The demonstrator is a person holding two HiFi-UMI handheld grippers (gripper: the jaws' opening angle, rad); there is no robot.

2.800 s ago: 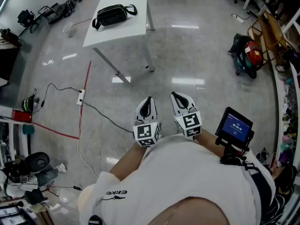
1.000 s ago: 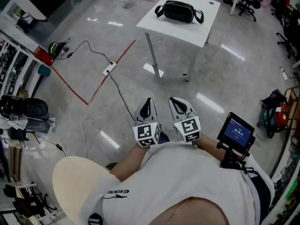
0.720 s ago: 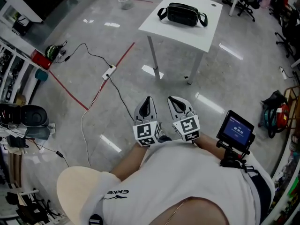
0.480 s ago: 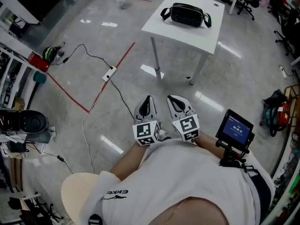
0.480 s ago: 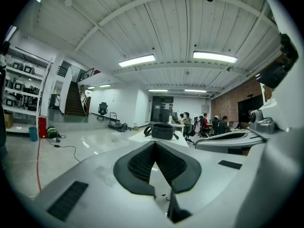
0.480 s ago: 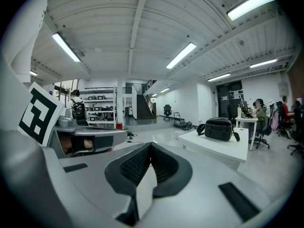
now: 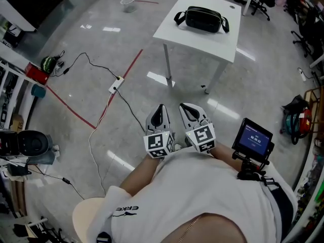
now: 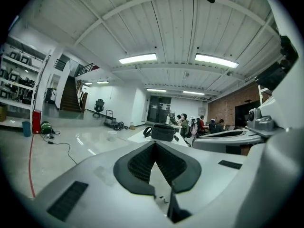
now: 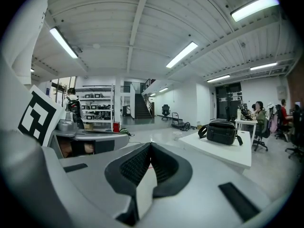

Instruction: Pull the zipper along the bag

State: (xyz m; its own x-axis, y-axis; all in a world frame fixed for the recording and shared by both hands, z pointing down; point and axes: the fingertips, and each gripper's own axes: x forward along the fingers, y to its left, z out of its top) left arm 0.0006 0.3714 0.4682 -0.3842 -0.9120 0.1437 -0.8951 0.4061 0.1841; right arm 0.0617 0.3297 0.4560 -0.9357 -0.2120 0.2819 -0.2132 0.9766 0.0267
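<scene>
Black bag [image 7: 204, 19] lies on the white table [image 7: 174, 33], well apart from the left gripper [image 7: 161, 109] and right gripper [image 7: 185, 107], which are held side by side near the person's chest, each with jaws pressed together on nothing.

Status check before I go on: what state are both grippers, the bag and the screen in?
left gripper: shut, empty, held near the body.
right gripper: shut, empty, beside the left one.
bag: resting on the table, untouched; zipper too far to read.
screen: lit.
</scene>
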